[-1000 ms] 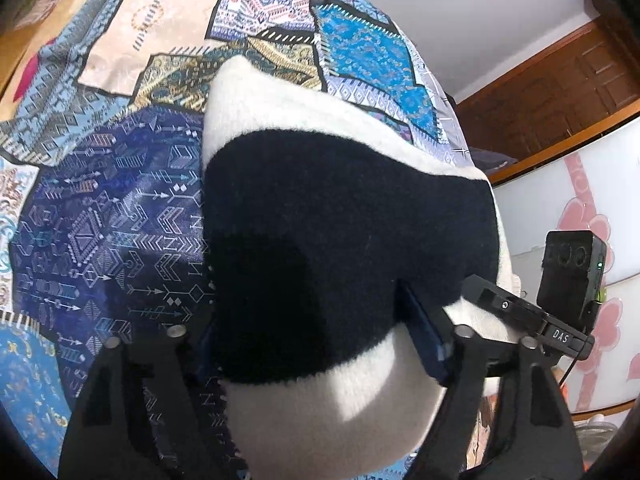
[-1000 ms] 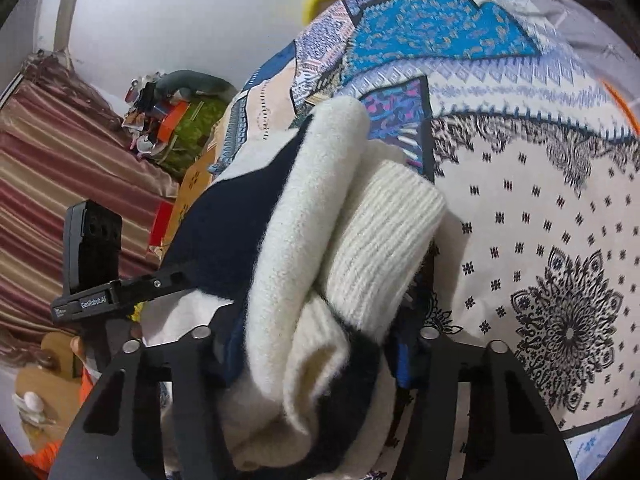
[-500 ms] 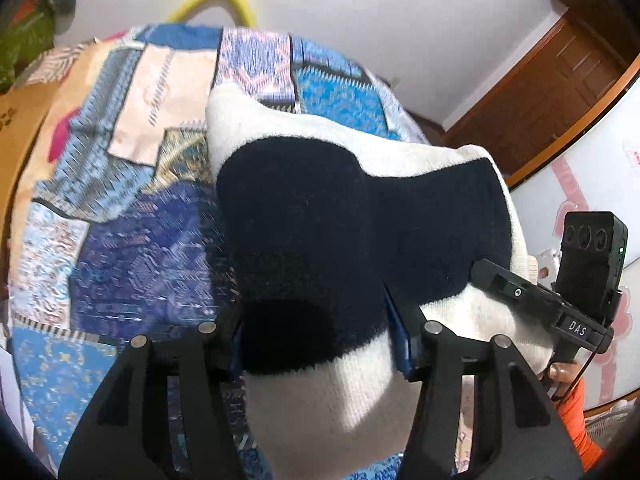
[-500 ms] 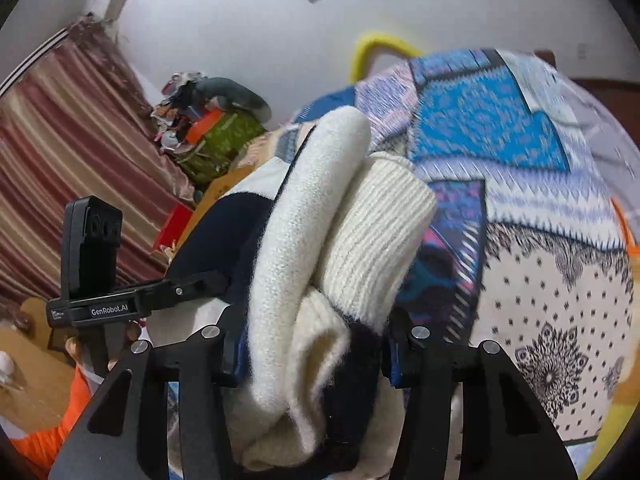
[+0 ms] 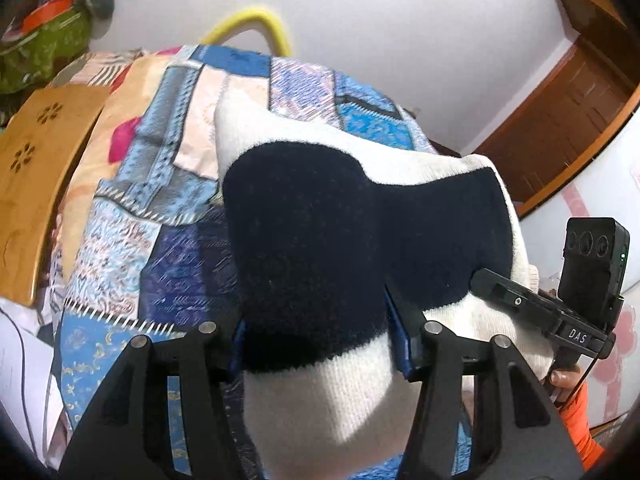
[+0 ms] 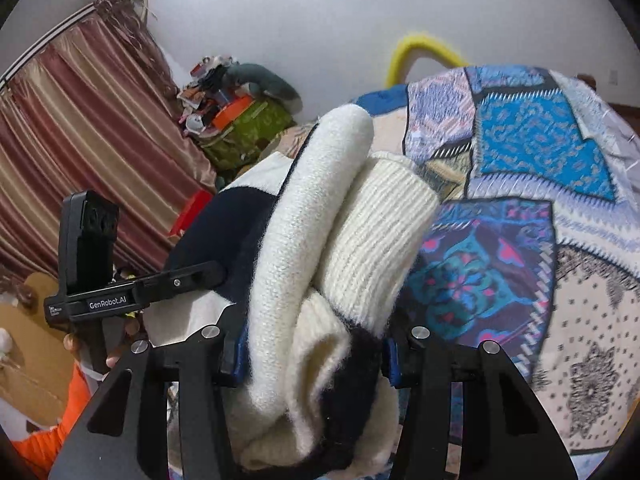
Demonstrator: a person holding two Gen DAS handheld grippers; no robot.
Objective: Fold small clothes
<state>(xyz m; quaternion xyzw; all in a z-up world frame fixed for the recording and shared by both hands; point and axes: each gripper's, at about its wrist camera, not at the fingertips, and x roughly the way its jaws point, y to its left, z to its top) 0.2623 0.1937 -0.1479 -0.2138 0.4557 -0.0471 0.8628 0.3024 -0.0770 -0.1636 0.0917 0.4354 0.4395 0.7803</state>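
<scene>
Cream-and-navy knit sweater [image 5: 308, 240], folded into a thick bundle, hangs between my two grippers above the patchwork bedspread [image 5: 160, 216]. Its lower end is cut off by the frame bottom in both views, so I can't tell how far it hangs or whether it touches the bed. From the left wrist I only see one broad face, navy patch with cream border; the layers behind it are hidden. From the right wrist the rolled folds and a ribbed cuff or hem show edge-on, long axis running away from the camera and up, toward the far wall.

Left gripper [image 5: 320, 344]: jaws partway apart, just been closing, blue pads pressed into the knit on both sides, so it has hold of the sweater. Right gripper [image 6: 312, 354]: also partway apart, clamped on the bunched folds, pads sunk into the wool.

Writing: "DAS" on the right gripper's body as seen from the left wrist; "GenRobot.AI" on the left gripper's bar in the right view, smaller print beside it unreadable. An orange sleeve [image 6: 48, 436] sits at the frame edge, hand mostly hidden. Yellow padded tube [image 5: 256, 26] pokes up behind the bed, lower part hidden. Striped curtain [image 6: 80, 140] far side, cluttered heap beside it too small to sort.
</scene>
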